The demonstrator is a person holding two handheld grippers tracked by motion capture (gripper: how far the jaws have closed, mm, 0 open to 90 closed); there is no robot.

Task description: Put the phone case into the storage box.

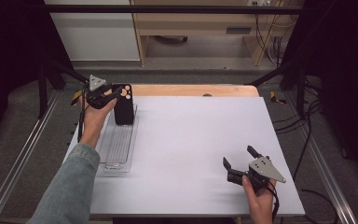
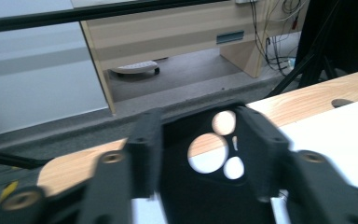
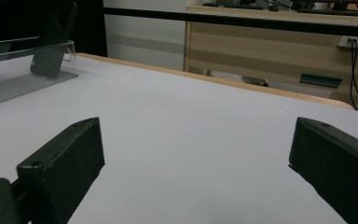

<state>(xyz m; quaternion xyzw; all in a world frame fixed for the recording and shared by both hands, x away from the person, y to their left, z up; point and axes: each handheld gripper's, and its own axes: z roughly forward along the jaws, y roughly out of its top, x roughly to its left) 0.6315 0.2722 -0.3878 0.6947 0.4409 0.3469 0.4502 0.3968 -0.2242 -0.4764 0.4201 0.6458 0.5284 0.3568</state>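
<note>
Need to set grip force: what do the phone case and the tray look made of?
Phone case: matte black, probably soft plastic or rubber; dull, no glare, clean camera cut-outs. Tray: clear hard plastic, seemingly; the table shows through, ribbed floor, glossy edges. The left hand-held gripper clamps the case.

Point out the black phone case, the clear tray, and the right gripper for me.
black phone case (image 1: 124,112): high view, middle of its back.
clear tray (image 1: 117,143): high view, ribbed floor near its middle.
right gripper (image 1: 239,158): high view, midway between its open fingertips.

Broad bare white mat (image 1: 191,140); clear tray (image 1: 116,154) and upright phone case (image 1: 123,105) along left edge.
</note>
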